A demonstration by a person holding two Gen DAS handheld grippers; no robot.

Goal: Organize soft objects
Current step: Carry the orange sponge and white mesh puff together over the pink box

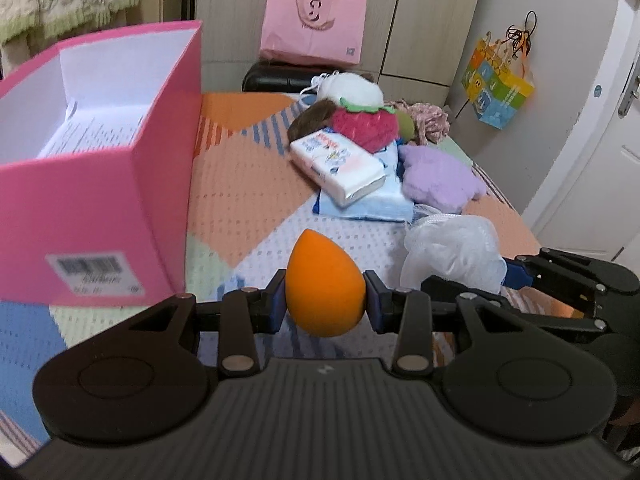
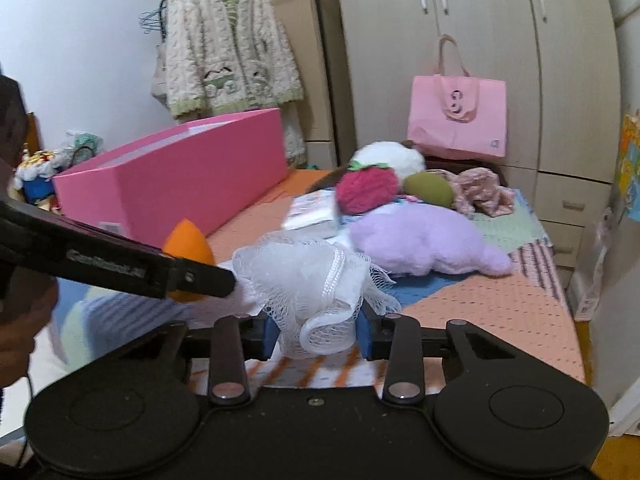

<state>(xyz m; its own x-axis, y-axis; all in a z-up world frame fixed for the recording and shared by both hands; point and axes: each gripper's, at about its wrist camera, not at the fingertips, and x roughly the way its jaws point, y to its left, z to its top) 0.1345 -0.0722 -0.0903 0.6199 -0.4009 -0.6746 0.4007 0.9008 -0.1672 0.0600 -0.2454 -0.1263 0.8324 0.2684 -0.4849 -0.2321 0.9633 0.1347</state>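
A: Item one, far left?
B: Pink box (image 1: pixel 92 184), open top, paper sheet inside, barcode label on its near wall. Stands on the bed (image 1: pixel 248 184).

A: Next along?
B: Left tongs (image 1: pixel 326 300), pads pressed to both sides of an orange teardrop sponge (image 1: pixel 325 286), point up, held above the bedspread just right of the box.

A: And beside that?
B: Right tongs (image 2: pixel 316 330), closed partway on a white mesh bath pouf (image 2: pixel 308 284); the netting bulges above and between the blue pads. In the right wrist view the left tongs' arm crosses in front of the sponge.

A: The heap behind?
B: Toward the far end of the bed: wrapped tissue pack (image 1: pixel 338 166) lying tilted on a blue-white pack (image 1: pixel 372 204); red strawberry plush (image 1: pixel 366 126) touching its upper edge; white plush (image 1: pixel 352 88) behind that; green soft item (image 2: pixel 428 189); pink crumpled cloth (image 2: pixel 478 192); lilac plush (image 1: pixel 438 178) at the right of the pile, resting on the bed.

A: Backdrop?
B: Pink paper bag (image 1: pixel 314 24) against the wardrobe (image 2: pixel 480 40); knitted cardigan (image 2: pixel 228 44) hanging on the left wall.
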